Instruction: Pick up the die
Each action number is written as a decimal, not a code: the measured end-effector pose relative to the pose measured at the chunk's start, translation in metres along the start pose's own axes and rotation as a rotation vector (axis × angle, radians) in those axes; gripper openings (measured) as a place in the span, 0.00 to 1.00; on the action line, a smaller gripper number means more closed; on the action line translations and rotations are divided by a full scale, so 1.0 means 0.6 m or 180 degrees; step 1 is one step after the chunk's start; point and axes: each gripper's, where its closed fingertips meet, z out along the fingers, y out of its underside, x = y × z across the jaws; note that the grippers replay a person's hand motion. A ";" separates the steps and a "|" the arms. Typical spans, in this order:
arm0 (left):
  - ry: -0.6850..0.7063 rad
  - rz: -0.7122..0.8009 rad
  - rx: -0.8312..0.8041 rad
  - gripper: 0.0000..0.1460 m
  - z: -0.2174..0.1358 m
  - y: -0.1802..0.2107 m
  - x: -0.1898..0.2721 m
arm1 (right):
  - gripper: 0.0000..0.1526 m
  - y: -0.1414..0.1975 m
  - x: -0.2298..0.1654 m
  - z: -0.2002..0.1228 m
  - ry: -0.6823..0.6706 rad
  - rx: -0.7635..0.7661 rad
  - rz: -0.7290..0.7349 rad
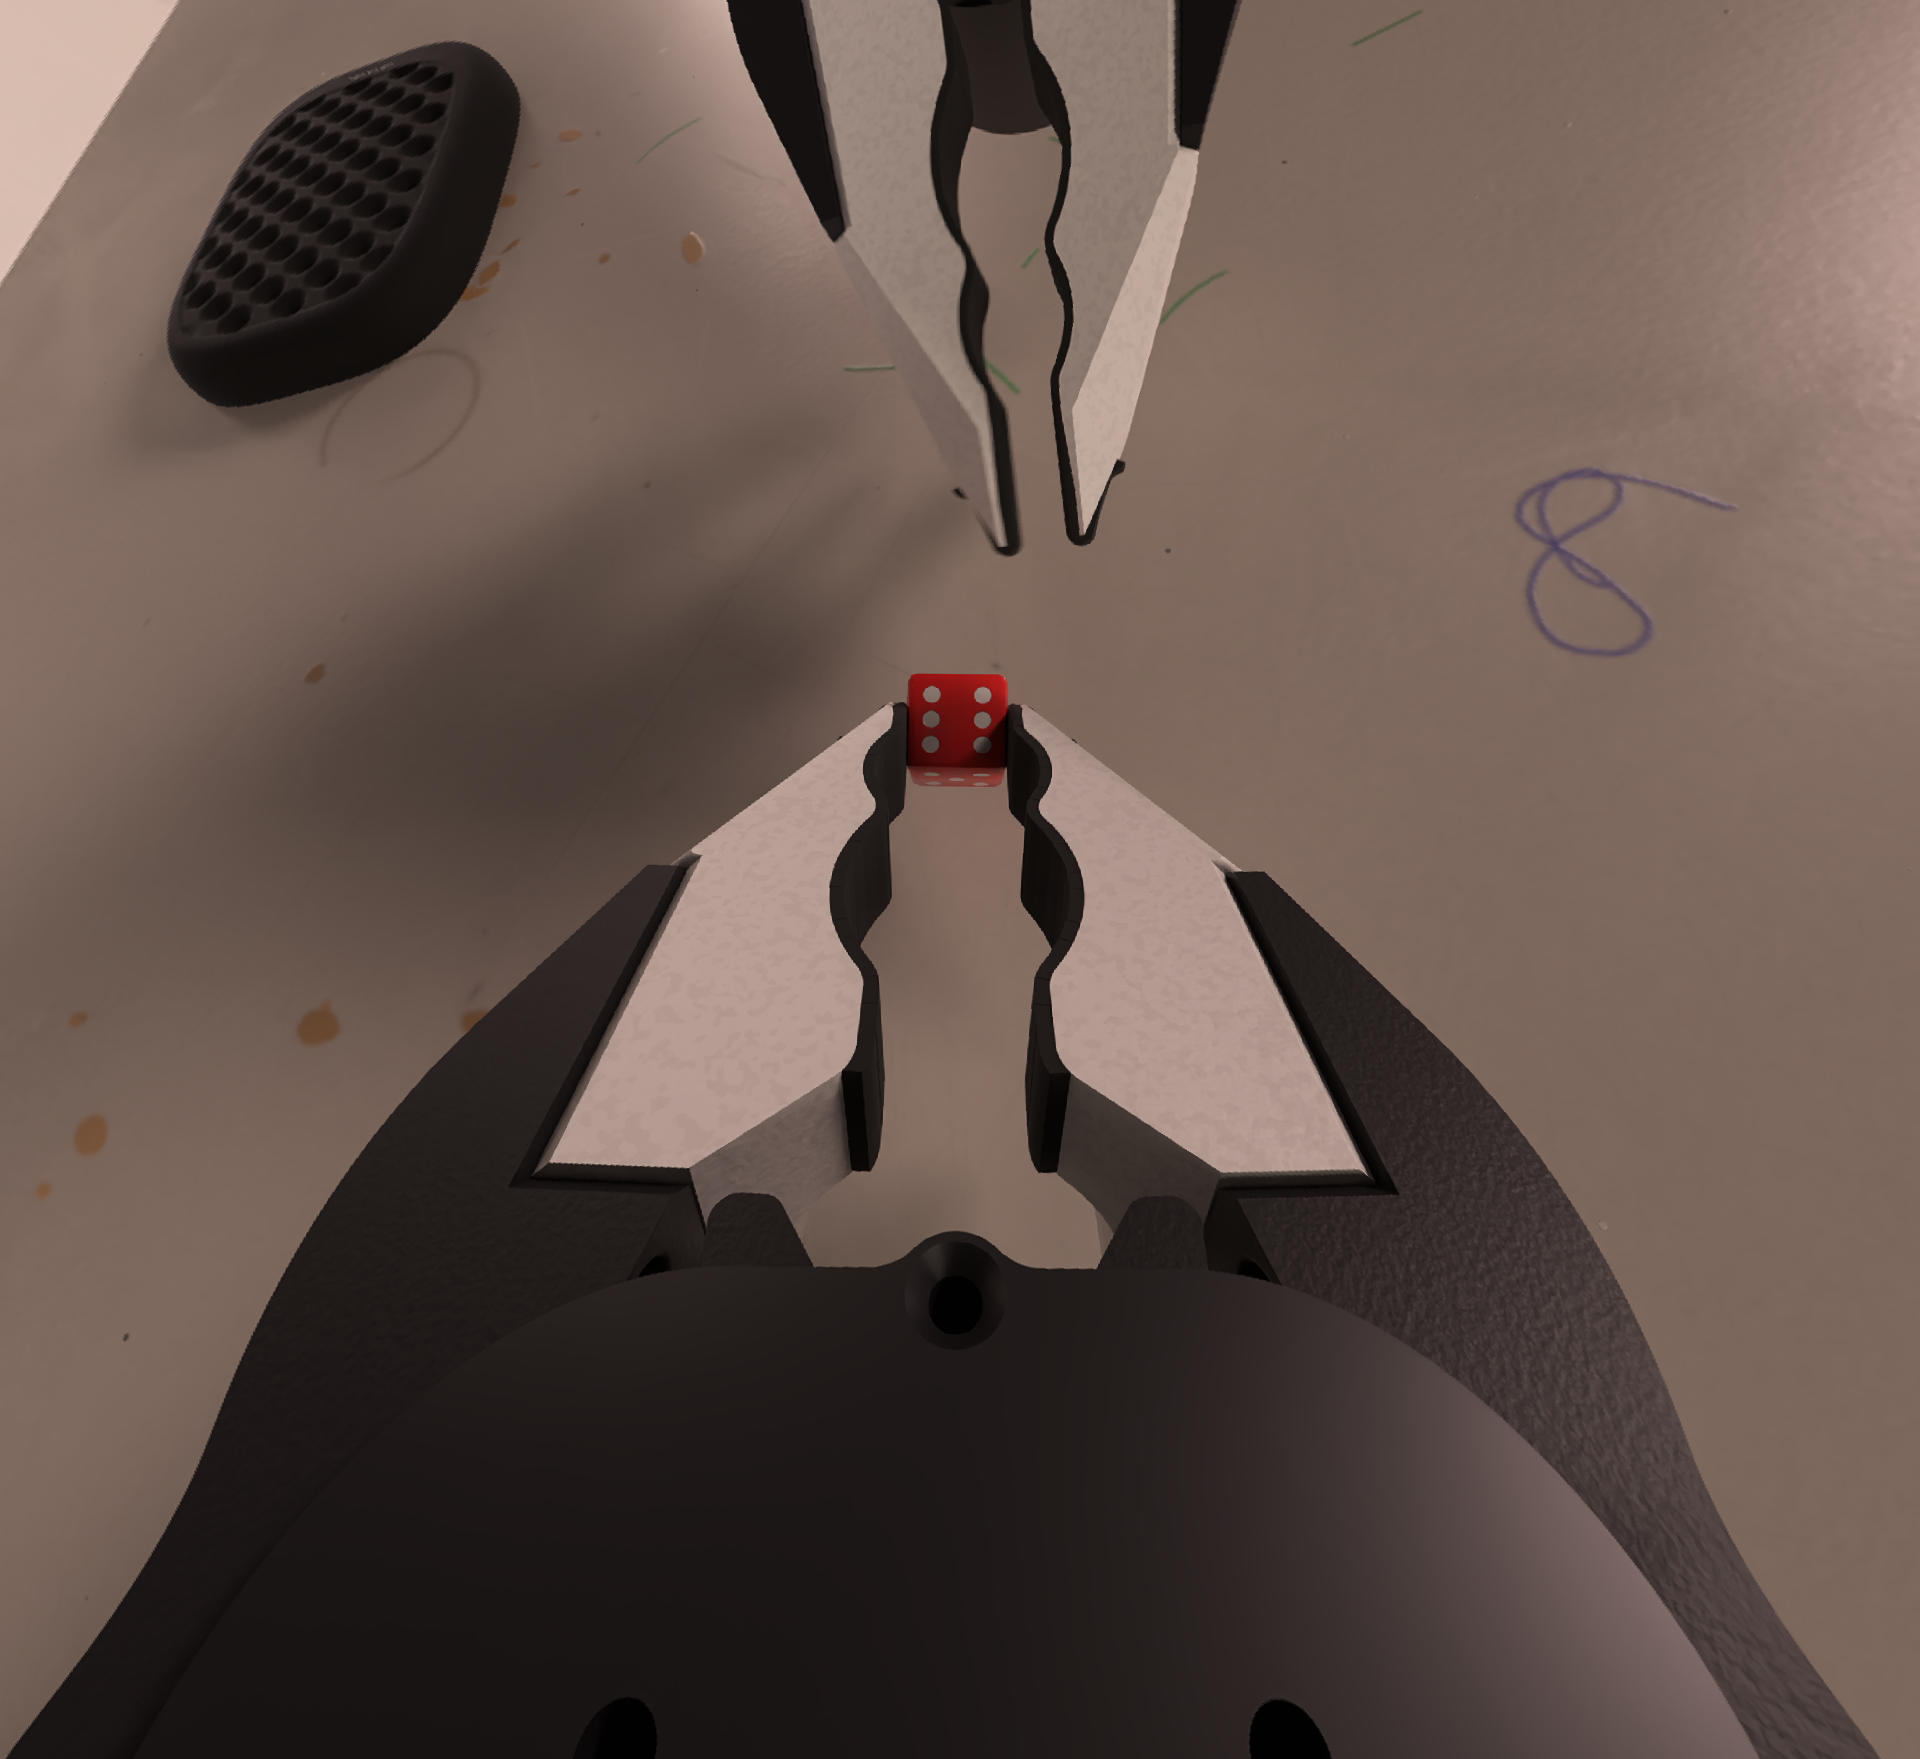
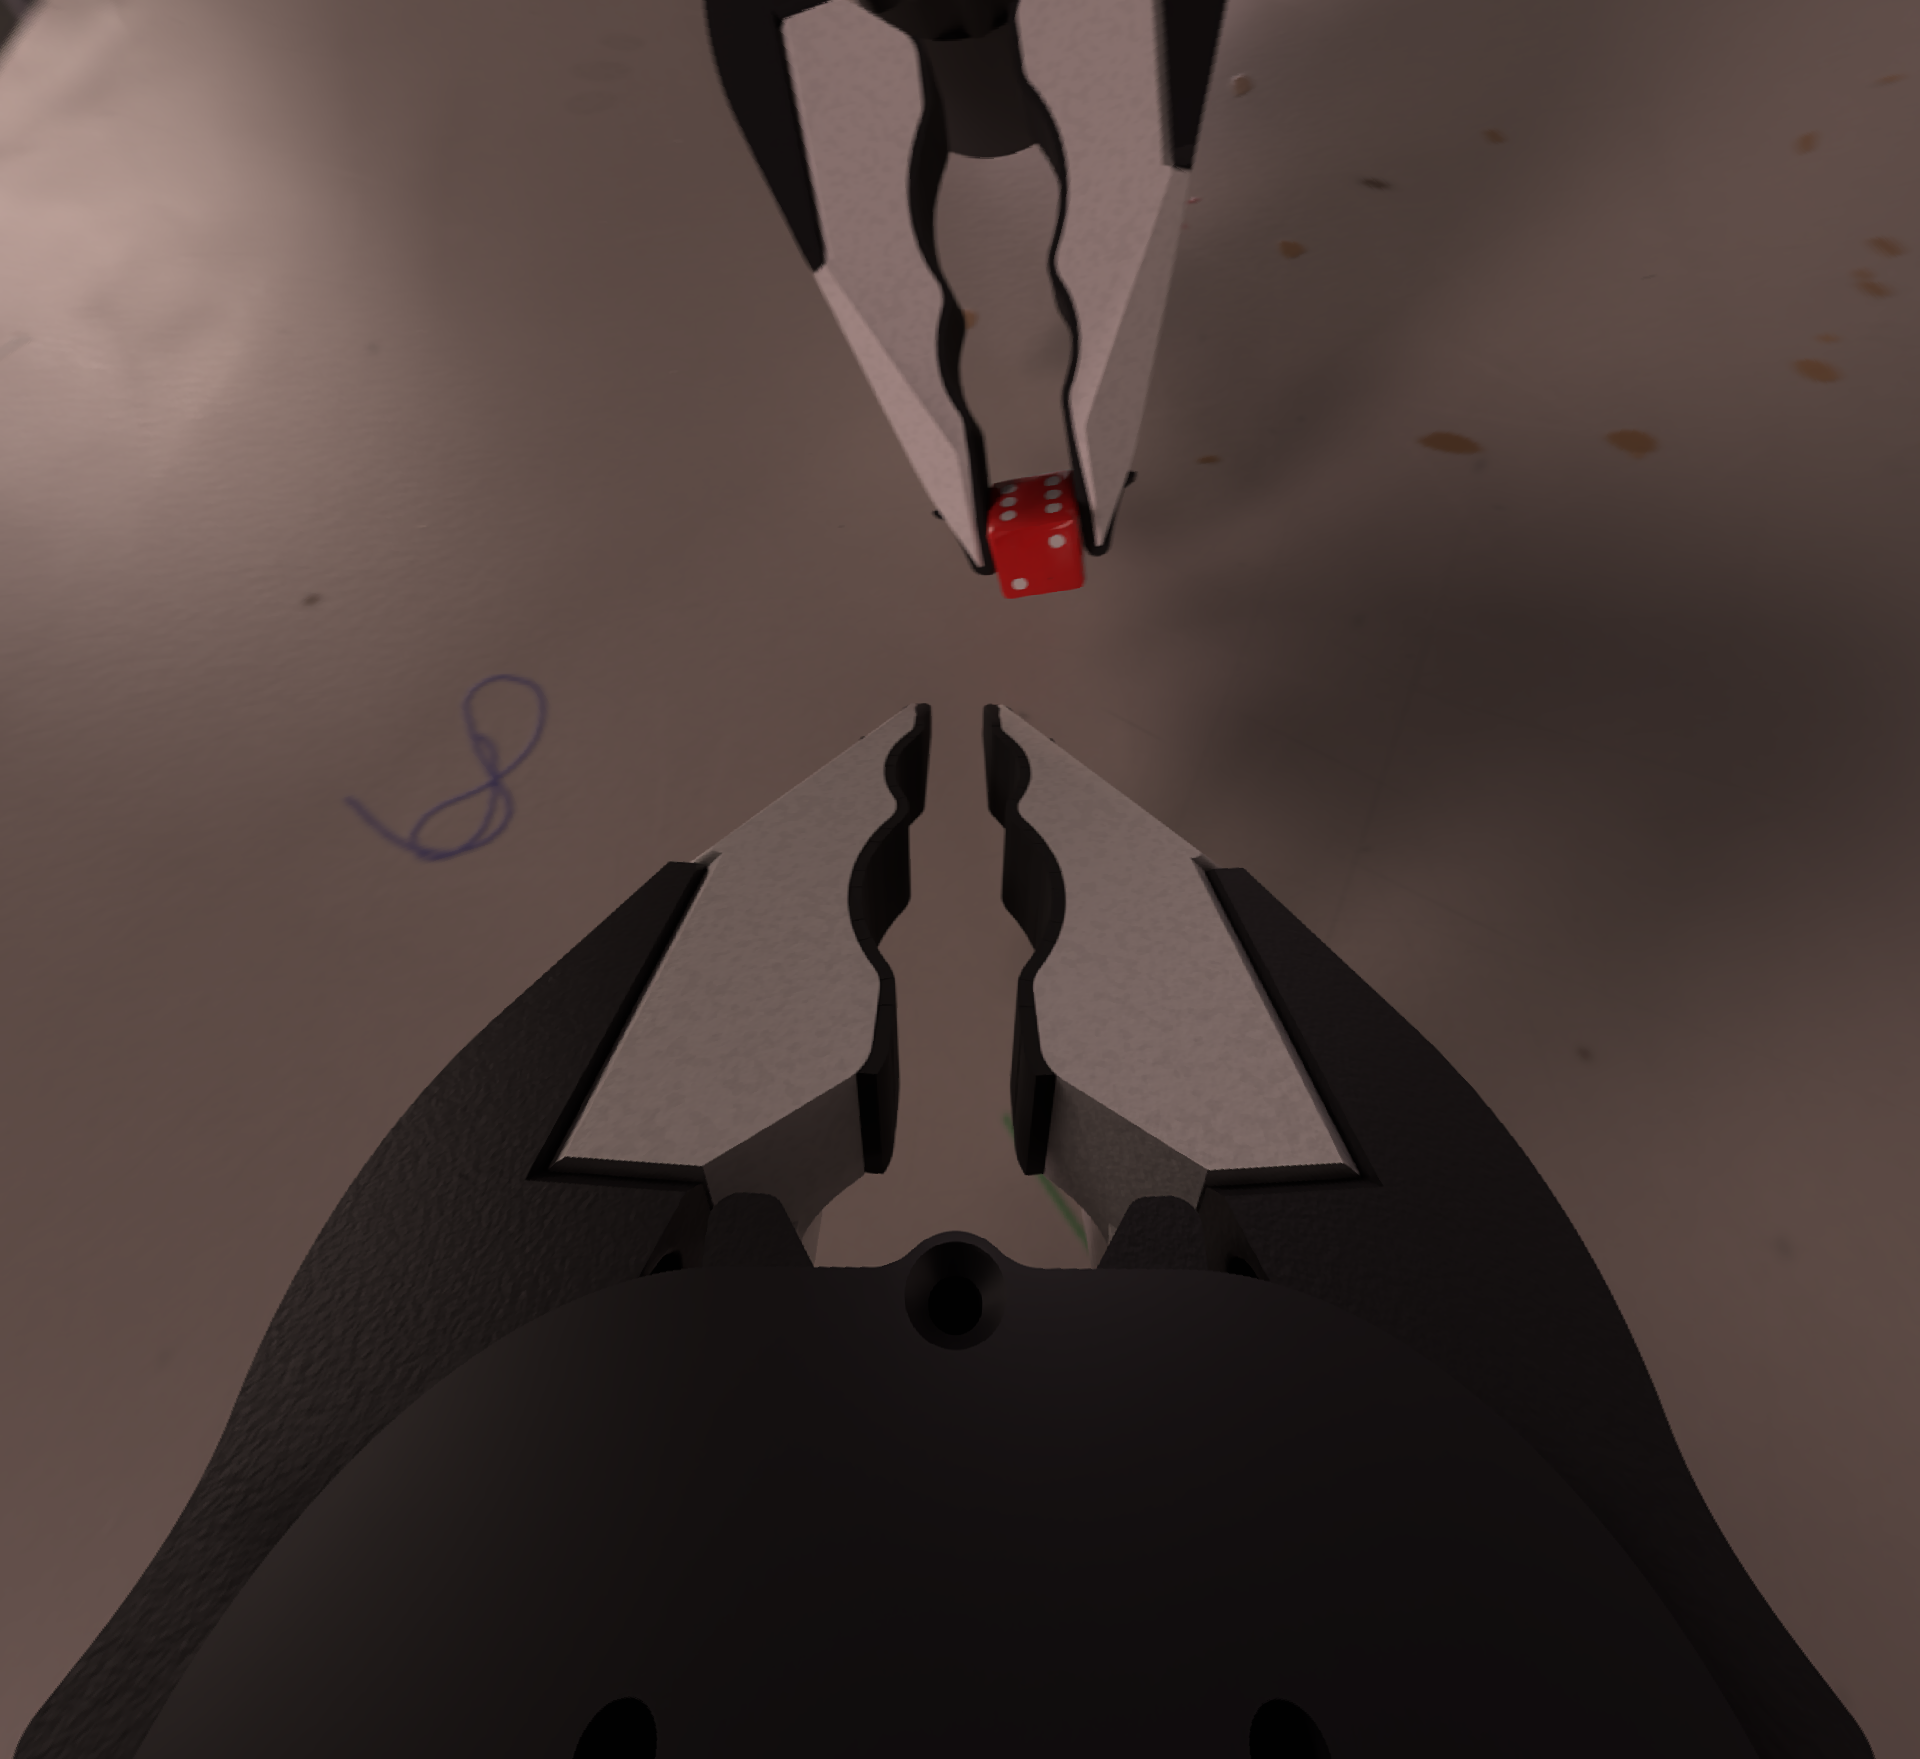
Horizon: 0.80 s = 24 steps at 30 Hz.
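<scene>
A small red die [image 1: 956,720] with white pips is gripped between the fingertips of my left gripper [image 1: 956,714], which is shut on it, low over the beige table [image 1: 1455,878]. A faint reflection of the die shows on the table just under it. In the right wrist view the die [image 2: 1034,540] sits between the left gripper's tips [image 2: 1037,556]. My right gripper [image 2: 956,717] faces it a short way off, tips a narrow gap apart and empty. It also shows in the left wrist view [image 1: 1042,540].
A black oval pad with a honeycomb of holes [image 1: 343,223] lies at the far left, near the table edge [image 1: 94,140]. A blue pen scribble [image 1: 1579,566] [image 2: 468,774] and orange stains [image 1: 317,1023] mark the table.
</scene>
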 end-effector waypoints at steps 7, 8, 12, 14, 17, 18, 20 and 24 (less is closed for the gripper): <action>0.0002 -0.0004 -0.0001 0.13 0.000 0.000 0.000 | 0.13 -0.010 0.014 -0.007 0.0146 0.0193 0.0050; 0.0002 -0.0005 -0.0001 0.13 0.000 0.000 0.000 | 0.14 -0.010 0.019 -0.006 0.0208 0.0173 0.0046; 0.0000 -0.0002 0.0000 0.13 -0.001 0.000 0.000 | 0.11 -0.002 0.021 0.002 0.0279 0.0007 0.0002; 0.0012 0.0005 0.0001 0.13 -0.001 0.000 0.001 | 0.07 -0.001 0.011 0.002 0.0155 -0.0019 -0.0010; 0.0000 0.0001 0.0000 0.13 -0.001 0.000 0.000 | 0.01 -0.005 -0.011 -0.007 -0.0287 0.0114 0.0153; 0.0001 -0.0002 0.0000 0.13 -0.001 0.000 0.000 | 0.00 -0.006 -0.008 -0.009 -0.0272 0.0141 0.0179; 0.0002 -0.0003 -0.0001 0.13 -0.001 0.000 0.000 | 0.03 -0.007 0.001 -0.009 -0.0116 0.0166 0.0140; -0.0003 0.0004 0.0002 0.13 -0.001 0.000 0.000 | 0.19 -0.005 0.020 -0.004 0.0213 0.0101 0.0045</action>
